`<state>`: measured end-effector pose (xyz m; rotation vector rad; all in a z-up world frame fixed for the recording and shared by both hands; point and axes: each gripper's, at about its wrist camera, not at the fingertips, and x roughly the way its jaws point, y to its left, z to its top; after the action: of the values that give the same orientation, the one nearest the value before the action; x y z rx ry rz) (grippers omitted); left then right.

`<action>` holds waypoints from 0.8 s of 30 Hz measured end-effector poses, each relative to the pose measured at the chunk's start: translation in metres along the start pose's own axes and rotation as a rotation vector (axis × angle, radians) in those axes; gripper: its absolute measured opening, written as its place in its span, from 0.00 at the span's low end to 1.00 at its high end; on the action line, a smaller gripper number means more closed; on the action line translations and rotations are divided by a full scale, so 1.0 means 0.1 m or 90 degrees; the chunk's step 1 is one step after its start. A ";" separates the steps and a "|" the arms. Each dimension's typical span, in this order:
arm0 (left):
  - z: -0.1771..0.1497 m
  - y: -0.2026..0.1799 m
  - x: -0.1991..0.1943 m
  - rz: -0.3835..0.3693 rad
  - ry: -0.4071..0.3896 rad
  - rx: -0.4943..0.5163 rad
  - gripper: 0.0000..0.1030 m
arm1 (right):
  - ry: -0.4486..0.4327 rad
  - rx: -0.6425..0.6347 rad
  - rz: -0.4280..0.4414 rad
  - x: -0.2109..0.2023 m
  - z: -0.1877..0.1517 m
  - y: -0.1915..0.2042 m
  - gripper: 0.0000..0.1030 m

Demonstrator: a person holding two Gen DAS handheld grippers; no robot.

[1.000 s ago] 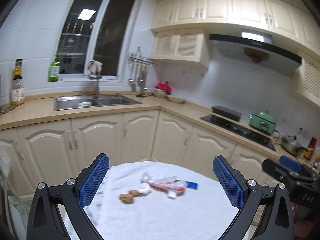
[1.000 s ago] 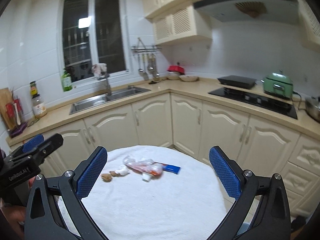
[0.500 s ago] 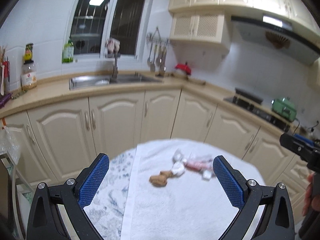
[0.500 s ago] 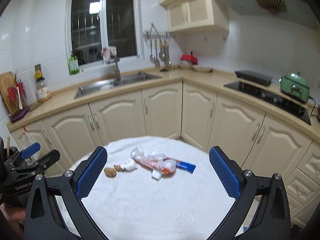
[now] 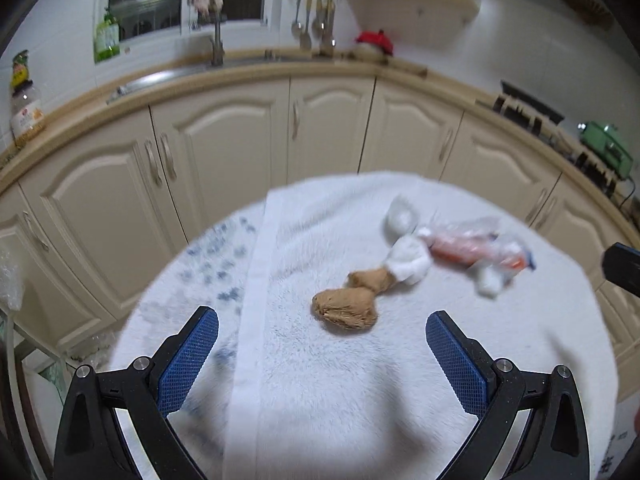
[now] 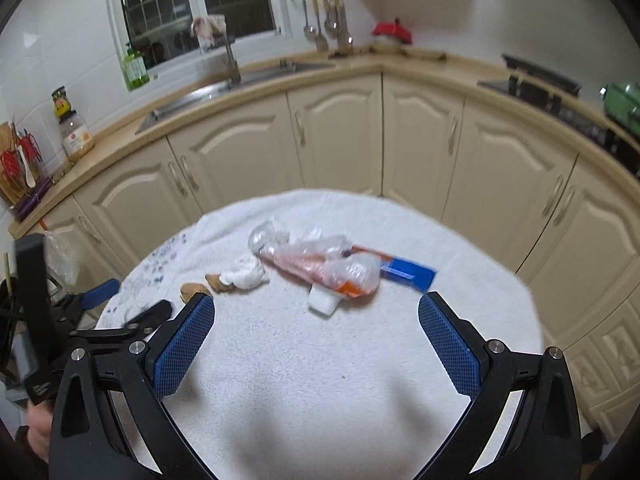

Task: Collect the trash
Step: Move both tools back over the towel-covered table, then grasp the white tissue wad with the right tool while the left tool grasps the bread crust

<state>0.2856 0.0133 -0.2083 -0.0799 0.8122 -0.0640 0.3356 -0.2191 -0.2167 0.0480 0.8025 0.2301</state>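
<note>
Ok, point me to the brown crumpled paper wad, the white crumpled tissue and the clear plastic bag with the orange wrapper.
Brown crumpled paper wad [image 5: 345, 313]: left wrist view, middle of the larger lump.
White crumpled tissue [image 5: 408, 261]: left wrist view, its bulging centre.
Clear plastic bag with orange wrapper [image 6: 320, 266]: right wrist view, the bag's middle.

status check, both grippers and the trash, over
Left gripper open, empty. Right gripper open, empty. Brown wad, white tissue, plastic wrapper on towel. Nothing blocking.

round table [image 6: 460, 248] | white towel [image 6: 320, 380] | on it: brown wad [image 5: 346, 308], tissue [image 5: 408, 262], plastic wrapper [image 6: 320, 266]
</note>
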 end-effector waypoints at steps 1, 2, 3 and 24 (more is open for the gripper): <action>0.06 -0.01 0.12 0.003 0.012 0.000 0.99 | 0.009 0.004 0.005 0.06 -0.01 -0.01 1.00; 0.12 -0.02 0.24 0.005 0.023 -0.001 0.97 | 0.019 0.008 0.011 0.14 -0.02 -0.01 1.00; 0.15 -0.02 0.34 0.004 0.031 -0.002 0.95 | 0.026 0.011 0.018 0.20 -0.03 -0.01 1.00; 0.79 0.32 0.97 -0.027 0.031 -0.035 0.38 | 0.101 0.012 0.135 1.16 0.06 0.53 0.76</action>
<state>0.4104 0.0404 -0.2272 -0.1479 0.8616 -0.0834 0.4078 -0.1415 -0.2874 0.1339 0.9583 0.4308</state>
